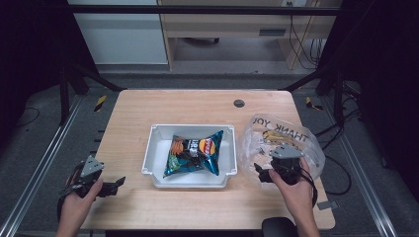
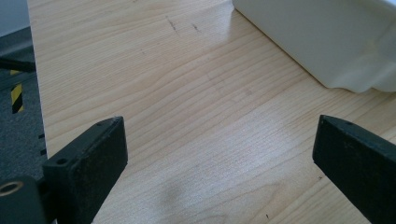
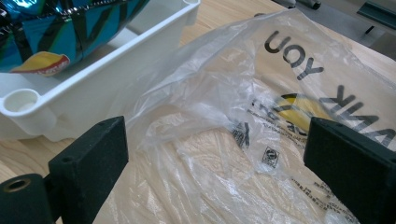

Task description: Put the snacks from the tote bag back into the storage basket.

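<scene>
Two claws, both spread wide | right claw (image 3: 215, 154) over clear plastic bag (image 3: 243, 107) | left claw (image 2: 219, 154) idle above tabletop (image 2: 187, 93) | pinch one film layer, lift slowly.

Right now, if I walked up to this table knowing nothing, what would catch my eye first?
Probably the shiny blue chip bag lying in the white tray at the middle of the wooden table. Next, the crumpled clear plastic bag printed "THANK YOU" beside the tray, where the right gripper hovers with its fingers wide apart.
</scene>
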A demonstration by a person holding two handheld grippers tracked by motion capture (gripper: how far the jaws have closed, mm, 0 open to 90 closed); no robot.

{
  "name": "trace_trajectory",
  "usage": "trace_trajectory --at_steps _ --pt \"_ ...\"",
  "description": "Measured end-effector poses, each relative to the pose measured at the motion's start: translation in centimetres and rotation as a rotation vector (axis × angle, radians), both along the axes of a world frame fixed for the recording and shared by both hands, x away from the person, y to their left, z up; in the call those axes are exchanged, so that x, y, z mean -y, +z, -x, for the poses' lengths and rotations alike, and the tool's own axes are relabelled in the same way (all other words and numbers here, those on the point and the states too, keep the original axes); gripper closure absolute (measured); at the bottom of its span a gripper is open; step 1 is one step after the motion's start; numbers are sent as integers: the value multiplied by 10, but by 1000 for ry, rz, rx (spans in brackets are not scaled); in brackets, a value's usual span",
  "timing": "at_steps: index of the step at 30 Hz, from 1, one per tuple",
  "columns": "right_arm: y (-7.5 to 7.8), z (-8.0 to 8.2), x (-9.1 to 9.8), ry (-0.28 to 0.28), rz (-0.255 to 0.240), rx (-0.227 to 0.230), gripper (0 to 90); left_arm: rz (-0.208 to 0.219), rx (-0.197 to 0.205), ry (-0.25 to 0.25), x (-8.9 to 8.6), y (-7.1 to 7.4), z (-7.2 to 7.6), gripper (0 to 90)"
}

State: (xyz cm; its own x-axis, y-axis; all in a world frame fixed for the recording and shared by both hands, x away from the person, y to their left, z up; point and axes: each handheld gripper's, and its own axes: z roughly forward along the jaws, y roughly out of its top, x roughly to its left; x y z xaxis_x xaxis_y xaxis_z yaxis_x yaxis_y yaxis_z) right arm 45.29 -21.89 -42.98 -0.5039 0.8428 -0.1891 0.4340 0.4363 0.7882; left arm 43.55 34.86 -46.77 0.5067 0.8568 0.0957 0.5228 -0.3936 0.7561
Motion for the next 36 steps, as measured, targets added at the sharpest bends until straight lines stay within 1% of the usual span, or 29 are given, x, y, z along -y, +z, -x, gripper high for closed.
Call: trace_trajectory --at_steps 2,11,13,15,20,25,26,29,32,36 --pt "-2 -1 0 1 8 -4 70 -1 0 -1 0 0 0 28" --pt "-14 -5 -6 10 74 -45 71 1 0 0 0 0 0 28" --pt "-16 -5 -7 9 80 -46 71 1 0 0 1 0 0 28" --pt "-18 -6 -10 14 86 -56 71 2 0 0 1 0 0 28" --pt "-25 -11 -16 24 120 -75 71 0 -1 -4 1 0 0 28" --pt "-28 -16 -21 35 136 -88 71 1 -1 -6 1 0 0 28" --pt "-29 -16 -22 32 140 -98 71 -1 -2 -8 1 0 0 28" --pt "-32 -19 -24 33 151 -107 72 -2 -3 -10 1 0 0 28" --pt "-35 -22 -25 28 158 -111 73 0 -3 -9 1 0 0 28" --pt "-40 -26 -24 7 155 -113 77 -2 -5 -10 1 0 0 28"
